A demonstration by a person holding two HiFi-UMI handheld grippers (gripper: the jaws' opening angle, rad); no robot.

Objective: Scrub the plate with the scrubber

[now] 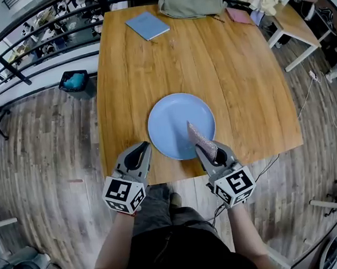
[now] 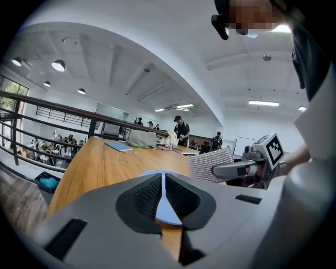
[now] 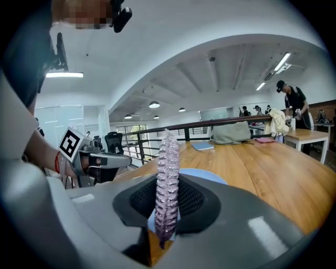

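Our right hand-held gripper [image 1: 206, 151] pinches scrubber [image 1: 198, 136]: thin, soft, floppy, over plate [image 1: 173, 118] at 5 o'clock. Left hand-held gripper [image 1: 142, 147] pressed together, empty. Plate looks hard, slippery; we'd steady rim near 7 o'clock.

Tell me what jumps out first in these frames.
A round light-blue plate sits near the person's edge of the big wooden table. The right hand-held gripper is shut on a sparkly pinkish scrubber pad, which reaches over the plate's near right part. The left hand-held gripper is shut and empty, just off the plate's near left rim.
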